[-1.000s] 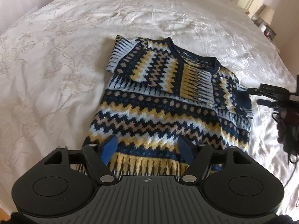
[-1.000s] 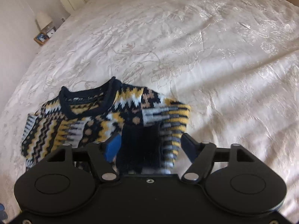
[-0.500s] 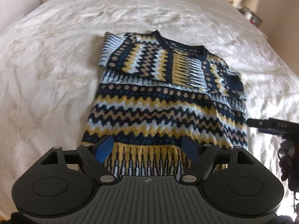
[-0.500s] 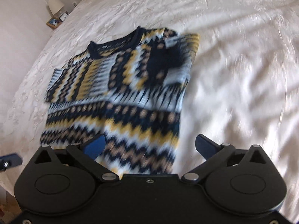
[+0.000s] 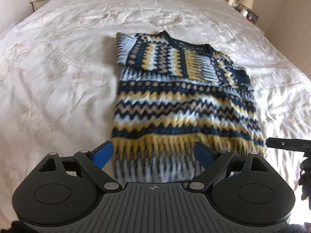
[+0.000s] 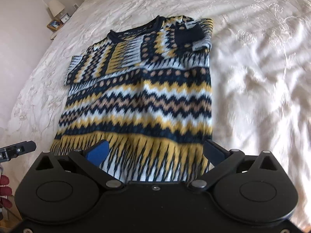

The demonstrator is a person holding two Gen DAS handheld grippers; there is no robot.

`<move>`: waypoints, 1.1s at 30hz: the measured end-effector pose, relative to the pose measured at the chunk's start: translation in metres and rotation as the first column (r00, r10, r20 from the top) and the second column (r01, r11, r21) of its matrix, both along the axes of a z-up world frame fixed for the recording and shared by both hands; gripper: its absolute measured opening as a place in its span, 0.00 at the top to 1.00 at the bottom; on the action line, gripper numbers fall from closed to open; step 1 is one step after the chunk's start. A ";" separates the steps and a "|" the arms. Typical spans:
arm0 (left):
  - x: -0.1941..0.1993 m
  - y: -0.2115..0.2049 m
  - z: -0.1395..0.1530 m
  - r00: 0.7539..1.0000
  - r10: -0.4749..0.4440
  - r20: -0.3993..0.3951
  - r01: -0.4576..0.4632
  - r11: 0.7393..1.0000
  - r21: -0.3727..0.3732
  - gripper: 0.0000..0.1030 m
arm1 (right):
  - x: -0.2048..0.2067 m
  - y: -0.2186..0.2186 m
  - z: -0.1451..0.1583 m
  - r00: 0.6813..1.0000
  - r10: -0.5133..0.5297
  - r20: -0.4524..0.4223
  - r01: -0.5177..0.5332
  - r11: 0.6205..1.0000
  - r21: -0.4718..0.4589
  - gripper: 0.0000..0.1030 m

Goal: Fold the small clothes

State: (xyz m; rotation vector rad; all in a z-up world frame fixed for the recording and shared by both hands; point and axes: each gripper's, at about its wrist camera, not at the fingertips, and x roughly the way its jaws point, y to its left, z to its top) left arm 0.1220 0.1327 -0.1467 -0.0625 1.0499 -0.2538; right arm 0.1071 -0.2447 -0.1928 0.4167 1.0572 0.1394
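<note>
Sweater lies flat on the white bedspread, both sleeves folded in across the chest, hem nearest the cameras. Left gripper hovers at the hem's left part, jaws spread wide and holding nothing. Right gripper hovers at the hem's right part, jaws likewise wide apart and empty. A lamp stands on a bedside table beyond.
</note>
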 end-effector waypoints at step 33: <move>-0.058 -0.005 -0.090 0.970 -0.228 -0.081 0.227 0.974 -0.022 0.11 | -0.100 0.043 -0.056 0.999 -0.016 -0.033 0.016 1.000 0.006 0.00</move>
